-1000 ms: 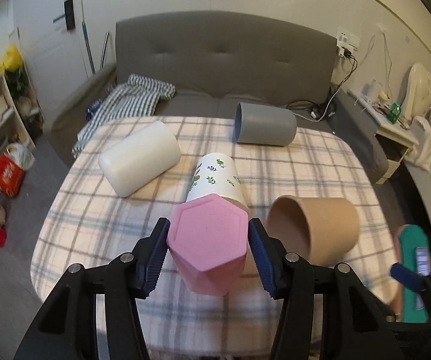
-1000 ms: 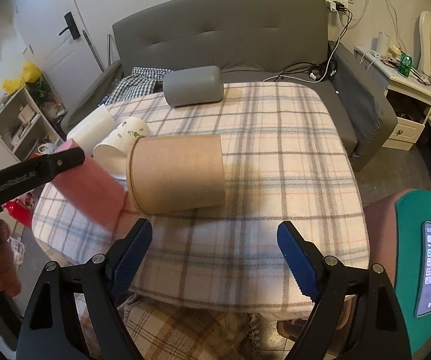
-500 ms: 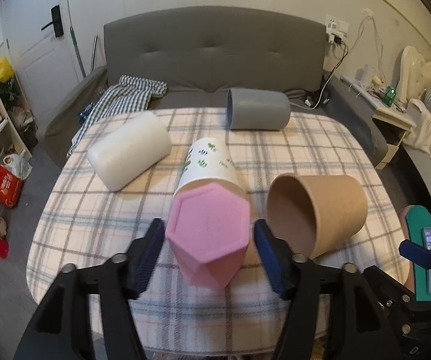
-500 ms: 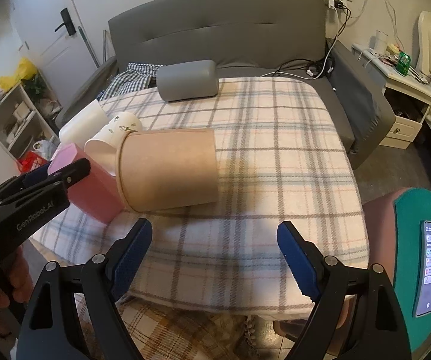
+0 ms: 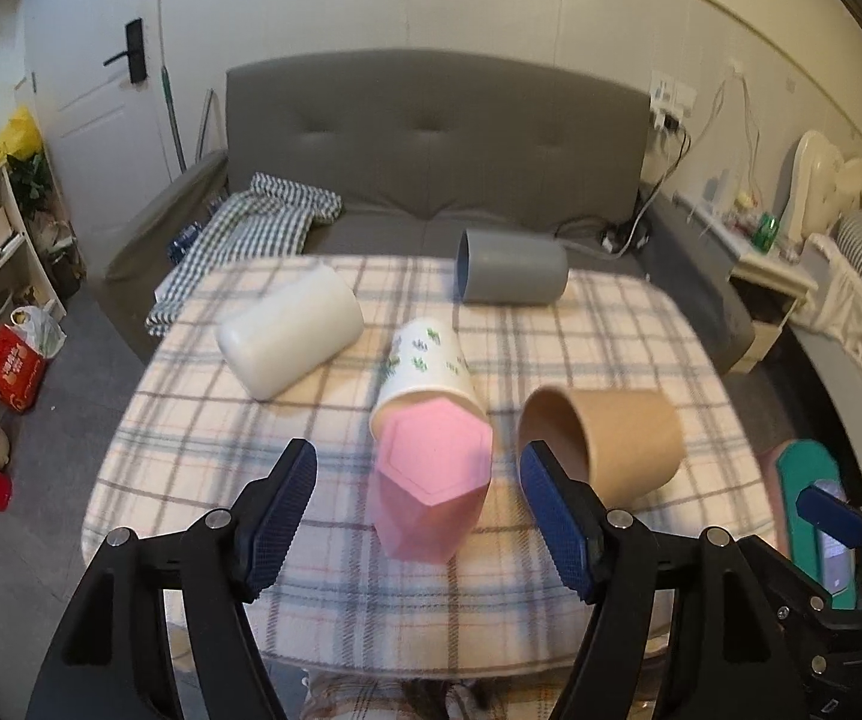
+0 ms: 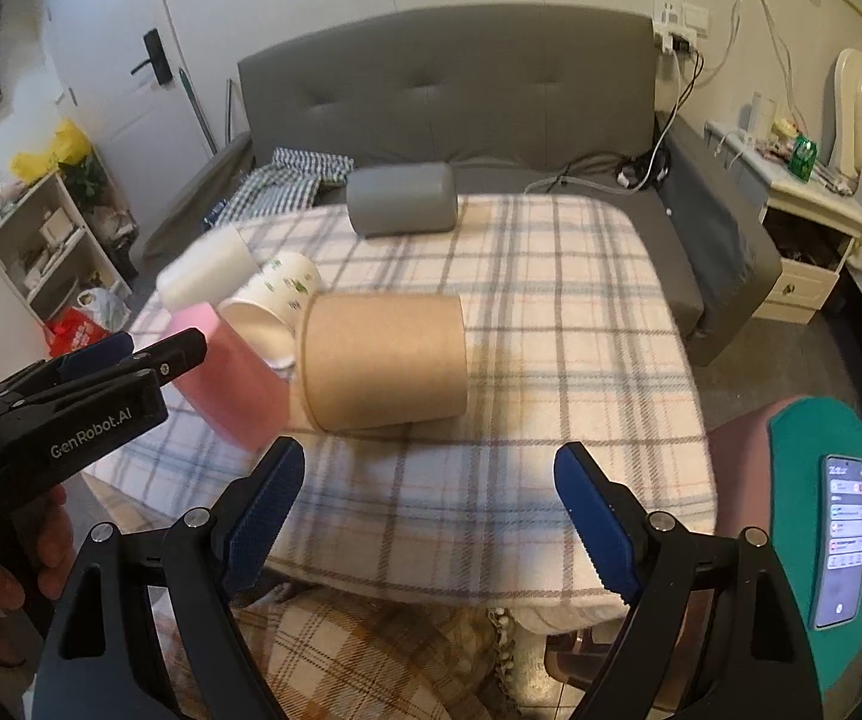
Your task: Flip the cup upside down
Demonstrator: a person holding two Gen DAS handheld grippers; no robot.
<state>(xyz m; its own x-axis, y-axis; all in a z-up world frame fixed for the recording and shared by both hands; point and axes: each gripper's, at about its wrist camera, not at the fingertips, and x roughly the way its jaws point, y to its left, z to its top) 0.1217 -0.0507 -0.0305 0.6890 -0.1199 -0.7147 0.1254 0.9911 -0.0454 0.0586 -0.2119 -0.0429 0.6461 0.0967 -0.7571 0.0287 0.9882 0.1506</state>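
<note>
A gray sofa (image 5: 431,138) is sitting behind the bench (image 5: 610,348), which is wearing a checked cloth. Five cups are resting on it. The brown cup (image 5: 622,438), white cup (image 5: 290,330) and gray cup (image 5: 511,267) are lying on their sides. The flowery cup (image 5: 425,366) is lying down too, touching the pink cup (image 5: 431,480), which is standing upside down (flat bottom up) near the front edge. The left hand-held gripper (image 5: 416,510) is spreading wide around the pink cup, not touching it. The right hand-held gripper (image 6: 431,516) is spreading wide too, holding nothing.
</note>
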